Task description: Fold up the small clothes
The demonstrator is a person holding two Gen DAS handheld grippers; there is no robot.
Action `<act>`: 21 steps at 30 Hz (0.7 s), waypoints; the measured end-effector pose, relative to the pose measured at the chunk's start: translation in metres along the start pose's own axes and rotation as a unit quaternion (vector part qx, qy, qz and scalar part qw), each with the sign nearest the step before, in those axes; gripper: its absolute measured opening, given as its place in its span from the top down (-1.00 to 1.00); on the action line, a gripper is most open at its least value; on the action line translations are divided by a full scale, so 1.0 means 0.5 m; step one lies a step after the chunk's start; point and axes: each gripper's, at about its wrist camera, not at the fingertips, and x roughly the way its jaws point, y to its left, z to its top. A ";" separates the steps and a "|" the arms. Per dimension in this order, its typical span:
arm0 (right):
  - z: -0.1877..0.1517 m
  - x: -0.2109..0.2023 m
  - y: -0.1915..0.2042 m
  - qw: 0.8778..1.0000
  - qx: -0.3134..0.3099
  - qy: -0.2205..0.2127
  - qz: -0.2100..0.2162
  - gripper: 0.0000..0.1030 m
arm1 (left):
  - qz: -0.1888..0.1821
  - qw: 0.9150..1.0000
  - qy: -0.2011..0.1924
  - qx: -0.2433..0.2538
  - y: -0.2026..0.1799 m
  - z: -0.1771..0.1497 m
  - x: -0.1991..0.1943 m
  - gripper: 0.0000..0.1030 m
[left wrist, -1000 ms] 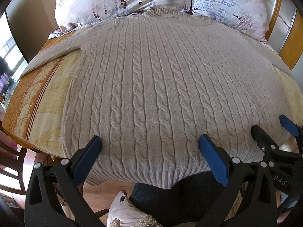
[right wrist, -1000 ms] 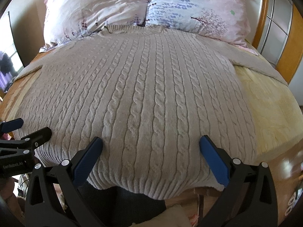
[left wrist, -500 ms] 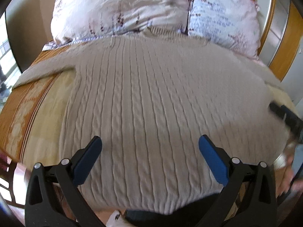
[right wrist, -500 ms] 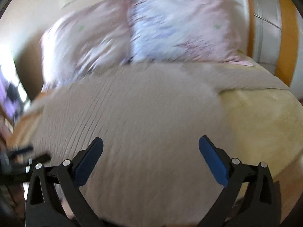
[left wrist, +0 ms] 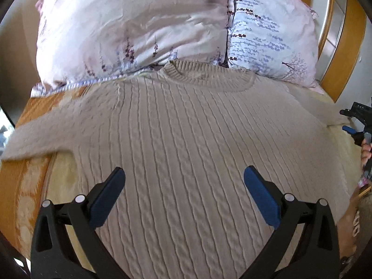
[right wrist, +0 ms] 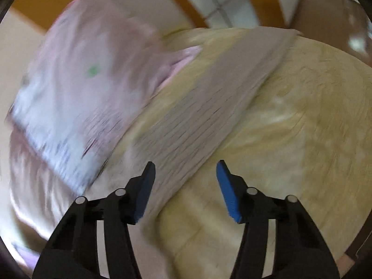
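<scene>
So the right hand-held gripper has swung off the hem and out over the right sleeve, its view rolled and blurry. Jaws are closing, sleeve below them, nothing pinched yet. The left hand-held gripper has moved up the body of the cable-knit sweater, jaws spread wide, holding nothing. The sweater's still flat on the bed, collar up by the pillows. Looks like the sleeve fold comes first.

sweater: beige, cable-knit | pillows: pale pink, floral print | bedspread: yellow-orange, leafy pattern
</scene>
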 end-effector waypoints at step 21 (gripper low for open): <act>0.099 0.052 -0.067 0.996 0.055 -0.056 -0.052 0.79 | -0.071 0.997 0.009 -0.027 0.015 0.081 0.079 -0.97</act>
